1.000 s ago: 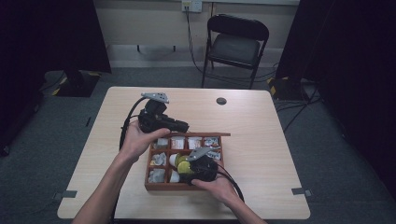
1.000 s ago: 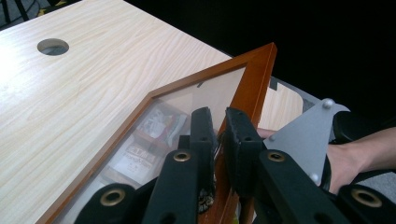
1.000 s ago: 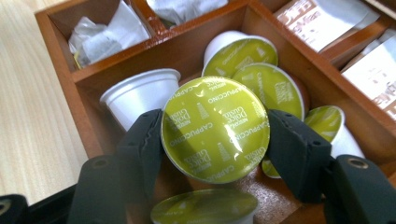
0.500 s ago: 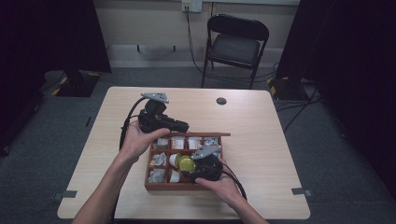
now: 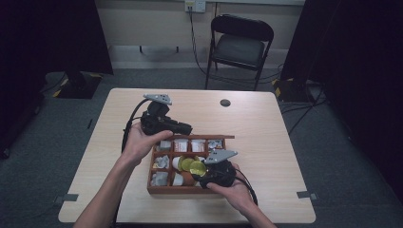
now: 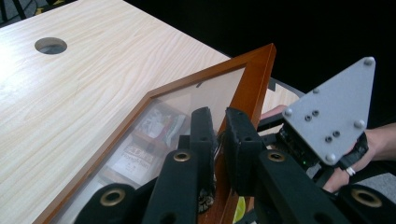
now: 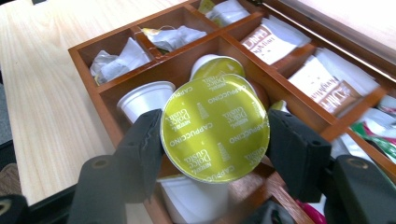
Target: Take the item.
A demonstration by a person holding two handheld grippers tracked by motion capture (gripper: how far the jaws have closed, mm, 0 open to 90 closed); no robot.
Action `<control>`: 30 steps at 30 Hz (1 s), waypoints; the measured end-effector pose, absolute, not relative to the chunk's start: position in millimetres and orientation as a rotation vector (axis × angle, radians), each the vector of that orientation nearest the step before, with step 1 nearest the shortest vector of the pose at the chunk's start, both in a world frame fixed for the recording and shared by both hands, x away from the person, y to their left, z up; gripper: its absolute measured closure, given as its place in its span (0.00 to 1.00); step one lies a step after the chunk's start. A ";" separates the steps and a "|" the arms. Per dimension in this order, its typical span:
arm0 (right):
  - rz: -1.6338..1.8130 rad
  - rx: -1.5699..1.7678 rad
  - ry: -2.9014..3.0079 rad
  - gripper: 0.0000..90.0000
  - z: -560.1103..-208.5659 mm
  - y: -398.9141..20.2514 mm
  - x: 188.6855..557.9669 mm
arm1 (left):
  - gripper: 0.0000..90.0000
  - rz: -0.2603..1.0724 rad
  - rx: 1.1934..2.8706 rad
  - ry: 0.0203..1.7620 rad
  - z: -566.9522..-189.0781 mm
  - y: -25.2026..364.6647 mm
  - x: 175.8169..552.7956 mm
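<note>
Lifted slightly since the earlier frame, the right hand-held gripper (image 7: 215, 140) holds a yellow-lidded capsule (image 7: 215, 127) between its jaws, just above the wooden box (image 5: 157, 190). Left hand-held gripper (image 6: 218, 140) pinches the box's glass lid (image 6: 177, 116) open. Next, I judge, the capsule must come clear of the box.

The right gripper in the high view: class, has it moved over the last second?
Yes. The right gripper, shut on the yellow-lidded coffee capsule, has shifted right along the wooden box, from its left-middle compartments toward its centre.
</note>
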State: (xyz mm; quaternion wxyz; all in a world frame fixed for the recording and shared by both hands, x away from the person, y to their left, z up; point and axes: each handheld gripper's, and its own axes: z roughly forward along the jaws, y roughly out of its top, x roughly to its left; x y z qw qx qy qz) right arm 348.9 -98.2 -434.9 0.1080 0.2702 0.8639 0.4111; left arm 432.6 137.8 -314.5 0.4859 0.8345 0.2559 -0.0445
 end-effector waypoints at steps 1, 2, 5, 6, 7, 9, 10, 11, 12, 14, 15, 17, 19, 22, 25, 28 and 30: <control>1.214 0.801 2.540 0.42 -434.5 -99.8 349.0 | 0.91 -0.108 2.031 0.623 -314.5 137.7 432.5; 1.218 0.807 2.537 0.42 -434.0 -101.4 348.9 | 0.91 -0.110 2.032 0.621 -314.5 137.7 432.4; 1.231 0.818 2.523 0.42 -432.0 -108.1 347.3 | 0.91 -0.109 2.032 0.621 -314.5 137.8 432.2; 1.231 0.818 2.523 0.42 -432.0 -108.1 347.3 | 0.91 -0.110 2.033 0.620 -314.5 137.8 432.3; 1.234 0.824 2.519 0.42 -431.4 -109.9 346.9 | 0.91 -0.110 2.032 0.621 -314.5 137.7 432.2; 1.235 0.828 2.510 0.42 -430.7 -113.6 346.5 | 0.91 -0.108 2.035 0.621 -314.4 137.7 432.1; 1.233 0.833 2.509 0.42 -430.5 -115.5 346.3 | 0.91 -0.108 2.035 0.621 -314.4 137.7 432.0; 1.233 0.841 2.502 0.42 -430.3 -119.4 346.2 | 0.91 -0.108 2.035 0.621 -314.4 137.7 432.0; 1.233 0.841 2.502 0.42 -430.3 -119.4 346.2 | 0.91 -0.108 2.035 0.621 -314.5 137.7 432.1; 1.244 0.854 2.488 0.42 -429.6 -123.6 346.4 | 0.91 -0.108 2.032 0.621 -314.6 137.9 432.2; 1.258 0.869 2.472 0.42 -428.4 -128.0 346.6 | 0.91 -0.106 2.028 0.621 -314.8 137.8 432.1; 1.269 0.879 2.465 0.42 -427.9 -130.2 346.6 | 0.91 -0.103 2.029 0.619 -314.8 138.1 432.5; 1.280 0.898 2.451 0.42 -427.0 -135.3 345.4 | 0.91 -0.105 2.027 0.622 -314.8 138.0 432.3; 1.283 0.916 2.434 0.42 -426.2 -141.5 345.1 | 0.91 -0.105 2.025 0.622 -315.1 137.8 431.9; 1.289 0.934 2.414 0.42 -424.4 -148.0 345.9 | 0.91 -0.103 2.030 0.619 -315.2 137.7 431.5; 1.302 0.948 2.396 0.42 -422.3 -154.8 346.8 | 0.91 -0.108 2.033 0.616 -315.3 138.0 431.4; 1.301 0.958 2.386 0.42 -422.0 -159.4 348.2 | 0.91 -0.109 2.034 0.615 -315.4 138.0 431.3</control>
